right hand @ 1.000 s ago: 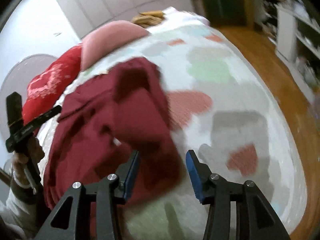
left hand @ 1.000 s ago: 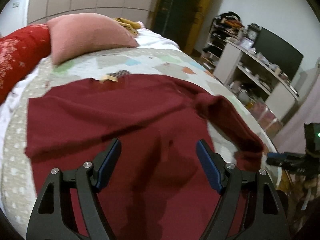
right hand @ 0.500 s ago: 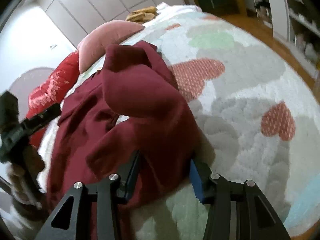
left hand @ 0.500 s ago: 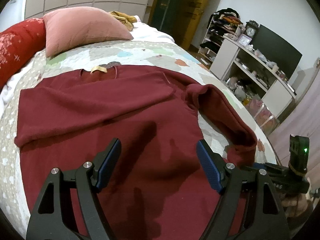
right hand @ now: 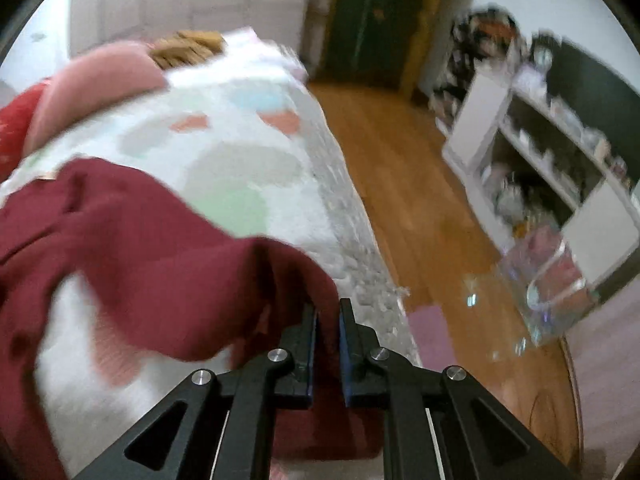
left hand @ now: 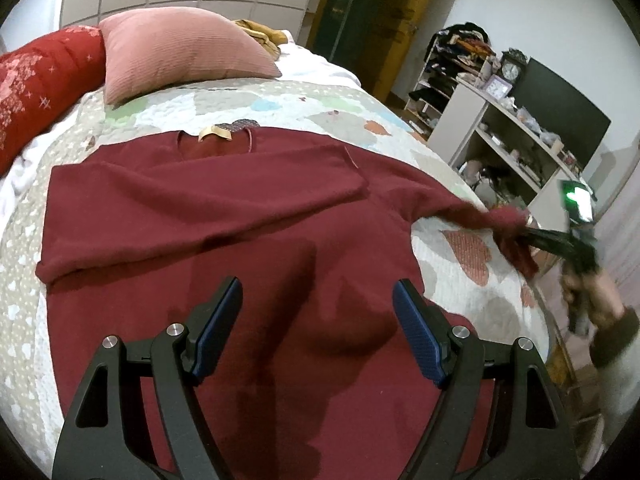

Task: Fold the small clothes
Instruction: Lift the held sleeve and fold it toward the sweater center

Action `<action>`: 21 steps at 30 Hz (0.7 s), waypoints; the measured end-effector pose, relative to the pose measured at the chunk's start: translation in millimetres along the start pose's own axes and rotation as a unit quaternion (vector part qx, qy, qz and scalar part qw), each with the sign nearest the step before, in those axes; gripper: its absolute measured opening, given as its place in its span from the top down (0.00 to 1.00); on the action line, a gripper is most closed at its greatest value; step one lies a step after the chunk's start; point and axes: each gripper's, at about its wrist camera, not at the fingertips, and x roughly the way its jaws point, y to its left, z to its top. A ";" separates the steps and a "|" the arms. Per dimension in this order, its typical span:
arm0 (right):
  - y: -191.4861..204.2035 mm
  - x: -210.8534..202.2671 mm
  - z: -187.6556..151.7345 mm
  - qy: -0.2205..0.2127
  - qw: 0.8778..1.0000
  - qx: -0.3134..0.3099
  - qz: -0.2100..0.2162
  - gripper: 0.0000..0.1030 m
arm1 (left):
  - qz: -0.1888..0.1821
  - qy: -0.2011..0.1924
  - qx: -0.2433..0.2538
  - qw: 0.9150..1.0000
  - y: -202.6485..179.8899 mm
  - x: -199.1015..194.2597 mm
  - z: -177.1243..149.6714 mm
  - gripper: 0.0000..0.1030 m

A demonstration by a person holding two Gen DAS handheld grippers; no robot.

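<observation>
A dark red sweater [left hand: 224, 240] lies flat on the quilted bed [left hand: 280, 104], collar away from me, its left sleeve folded across the chest. My left gripper [left hand: 316, 320] is open and empty, hovering over the sweater's lower body. My right gripper [right hand: 327, 320] is shut on the cuff of the sweater's right sleeve [right hand: 192, 280] and holds it pulled out over the bed's right edge. In the left wrist view the right gripper [left hand: 532, 236] shows at the right with the stretched sleeve [left hand: 452, 208].
A pink pillow [left hand: 180, 52] and a red pillow [left hand: 36, 84] lie at the head of the bed. White shelves [left hand: 500, 140] with clutter and a dark screen stand to the right. Wooden floor [right hand: 420, 184] runs beside the bed.
My right gripper has shut on the right sleeve's cuff and pulled it out to the right, straightening the bunched sleeve. My left gripper has stayed open over the sweater.
</observation>
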 end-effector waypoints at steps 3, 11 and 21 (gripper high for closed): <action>-15.8 27.1 4.4 0.037 0.998 0.040 0.037 0.89 | 0.005 -0.002 0.013 1.000 -2.0 -1.9 -0.4 0.24; -78.4 -32.4 -42.9 -0.012 0.977 0.186 0.107 0.49 | -0.010 0.001 -0.002 1.000 -0.8 8.2 0.5 0.24; -59.1 -3.4 -83.3 -0.007 0.947 0.275 0.166 0.56 | -0.005 -0.008 0.005 1.000 -2.2 -1.9 1.2 0.24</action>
